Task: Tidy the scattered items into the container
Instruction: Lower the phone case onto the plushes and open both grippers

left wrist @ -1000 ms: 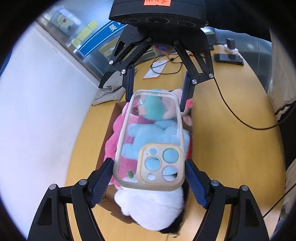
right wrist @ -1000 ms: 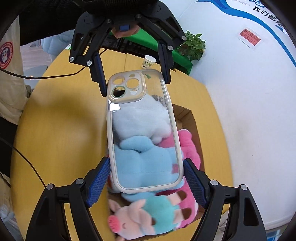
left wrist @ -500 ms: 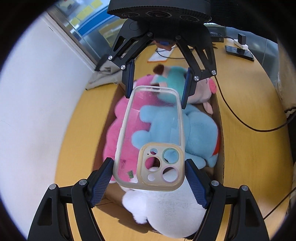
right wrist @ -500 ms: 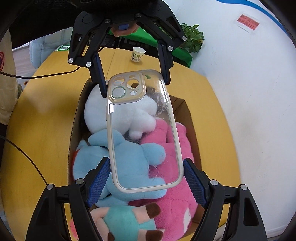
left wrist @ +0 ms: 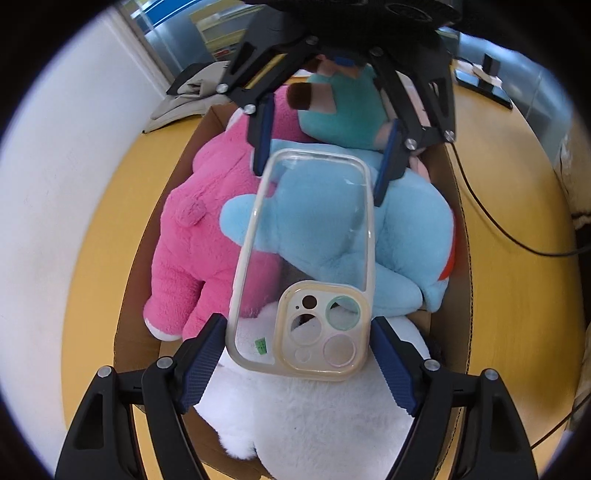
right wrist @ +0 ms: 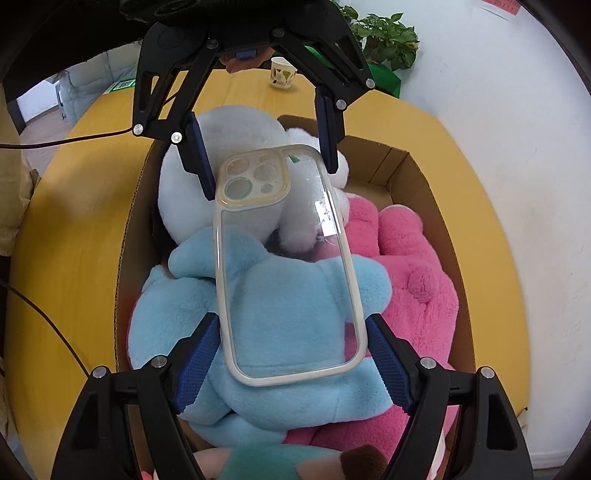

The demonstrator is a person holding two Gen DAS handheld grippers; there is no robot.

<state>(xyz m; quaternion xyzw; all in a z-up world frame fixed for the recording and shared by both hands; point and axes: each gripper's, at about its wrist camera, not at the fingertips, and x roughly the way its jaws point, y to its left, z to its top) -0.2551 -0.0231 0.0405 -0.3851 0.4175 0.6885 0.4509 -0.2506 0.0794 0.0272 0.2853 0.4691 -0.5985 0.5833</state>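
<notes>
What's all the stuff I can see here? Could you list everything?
Phone case: 1, clear, held at both ends above the box.
Box: 1, brown cardboard, on the table.
Plush toys: 4, in the box; white, blue, pink, teal-dressed pig.
Table: 1, yellow.
Paper cup: 1, far table edge.
Plant: 1, green, by the wall.
Left gripper: black, gripping the case's camera end.
Right gripper: black, gripping the other end.

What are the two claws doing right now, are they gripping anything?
Left gripper: closed on the camera end of the clear phone case.
Right gripper: closed on the same phone case's other end.
</notes>
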